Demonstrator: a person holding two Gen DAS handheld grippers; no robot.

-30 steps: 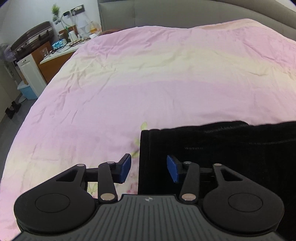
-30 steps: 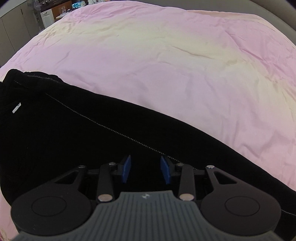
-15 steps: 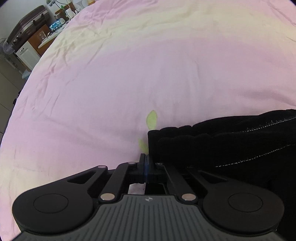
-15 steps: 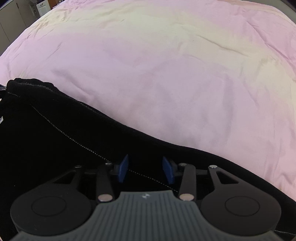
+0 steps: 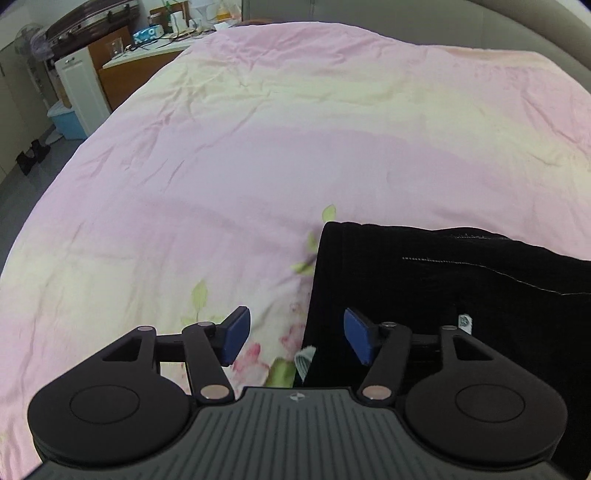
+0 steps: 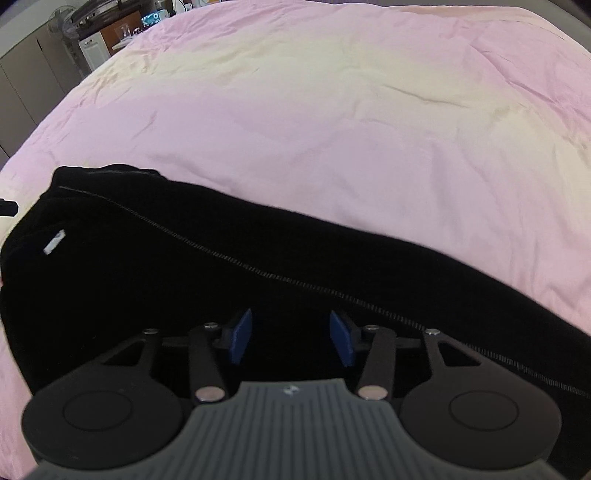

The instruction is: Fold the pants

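Note:
Black pants (image 5: 443, 295) lie flat on the pink bedspread (image 5: 258, 166), their waistband edge running down the middle-right of the left wrist view. My left gripper (image 5: 295, 338) is open and empty, straddling that edge just above the cloth. In the right wrist view the pants (image 6: 184, 277) stretch from left to lower right, with a white dotted seam and a small white tag. My right gripper (image 6: 290, 336) is open and empty over the middle of the pants.
The bedspread (image 6: 332, 110) extends far ahead. A grey headboard (image 5: 480, 26) is at the back. Left of the bed stand a wooden desk with clutter (image 5: 140, 55), a white cabinet (image 5: 81, 92) and a blue bin (image 5: 68, 123) on the floor.
My left gripper was shut on the waistband edge half a second ago; it has opened, let go and pulled back. The right gripper stayed open and shifted slightly over the pants.

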